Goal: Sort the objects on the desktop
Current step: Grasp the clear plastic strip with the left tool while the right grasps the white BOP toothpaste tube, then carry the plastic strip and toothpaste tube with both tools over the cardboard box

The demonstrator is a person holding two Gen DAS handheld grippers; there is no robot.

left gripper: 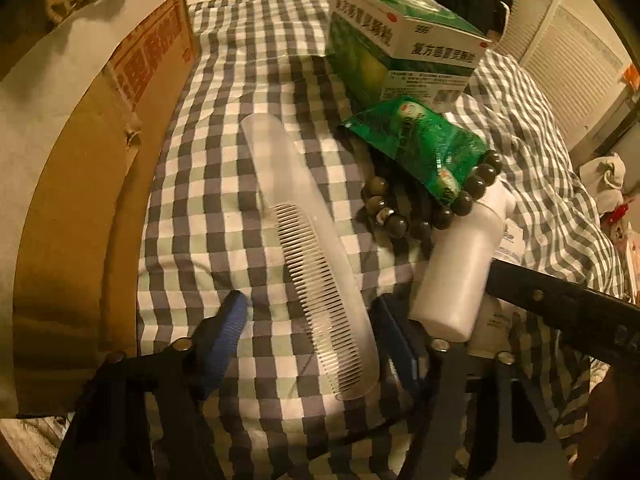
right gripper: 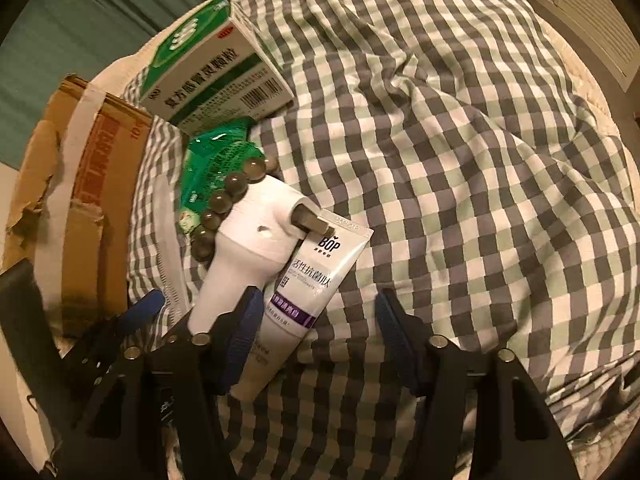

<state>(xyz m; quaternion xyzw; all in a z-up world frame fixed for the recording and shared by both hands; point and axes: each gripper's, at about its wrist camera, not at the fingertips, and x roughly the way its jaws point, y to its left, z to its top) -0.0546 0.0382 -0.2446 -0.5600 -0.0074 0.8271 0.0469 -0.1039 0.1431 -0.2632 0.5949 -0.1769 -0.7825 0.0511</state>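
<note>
A translucent white comb (left gripper: 316,248) lies on the checked cloth (left gripper: 208,208), its toothed end between the blue pads of my left gripper (left gripper: 310,316). The jaws are open, with a gap on the left side of the comb. In the right wrist view a white toothpaste tube (right gripper: 316,268) with a purple band lies between the jaws of my right gripper (right gripper: 316,308). The left pad (right gripper: 244,320) is at the tube's edge and the right pad stands well clear, so this gripper is open. A white spray bottle (right gripper: 256,232) lies against the tube.
A bead bracelet (left gripper: 464,200) loops over the bottle's neck and a green sachet (left gripper: 424,148). Behind them stands a green and white medicine box (left gripper: 400,40). An open cardboard box (left gripper: 80,160) borders the cloth on the left. Rumpled checked cloth (right gripper: 480,160) spreads to the right.
</note>
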